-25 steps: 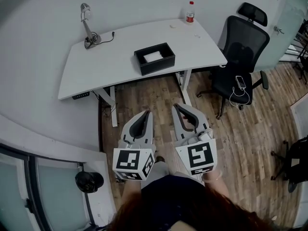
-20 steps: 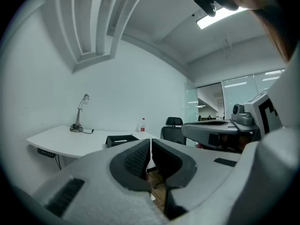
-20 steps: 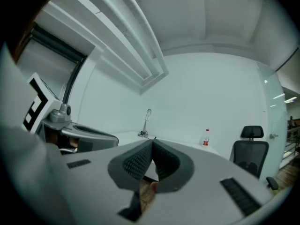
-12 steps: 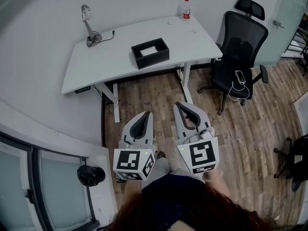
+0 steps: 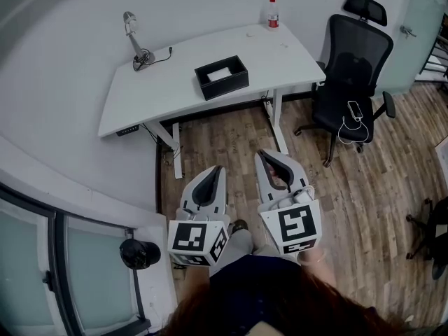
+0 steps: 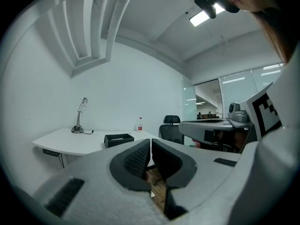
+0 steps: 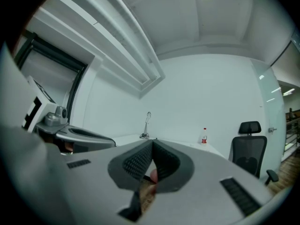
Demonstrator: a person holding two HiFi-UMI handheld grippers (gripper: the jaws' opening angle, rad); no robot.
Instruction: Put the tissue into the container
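Observation:
On the white desk (image 5: 168, 89), far ahead of me, stands the black open container (image 5: 222, 78) with a white tissue (image 5: 219, 73) lying inside it. The container (image 6: 119, 139) also shows small in the left gripper view. My left gripper (image 5: 213, 169) and right gripper (image 5: 267, 155) are held side by side, low over the wooden floor and well short of the desk. Both are shut with nothing between the pads. The left gripper (image 6: 151, 140) points at the desk, and the right gripper (image 7: 153, 142) points toward the lamp and bottle.
A desk lamp (image 5: 134, 39) with a cable stands at the desk's back left and a red-labelled bottle (image 5: 273, 13) at the back right. A black office chair (image 5: 352, 65) stands right of the desk. A dark round object (image 5: 139, 253) sits by the glass partition at the lower left.
The desk, container and chair have shifted slightly right in the head view as the head camera moved. Both grippers have stayed shut and side by side.

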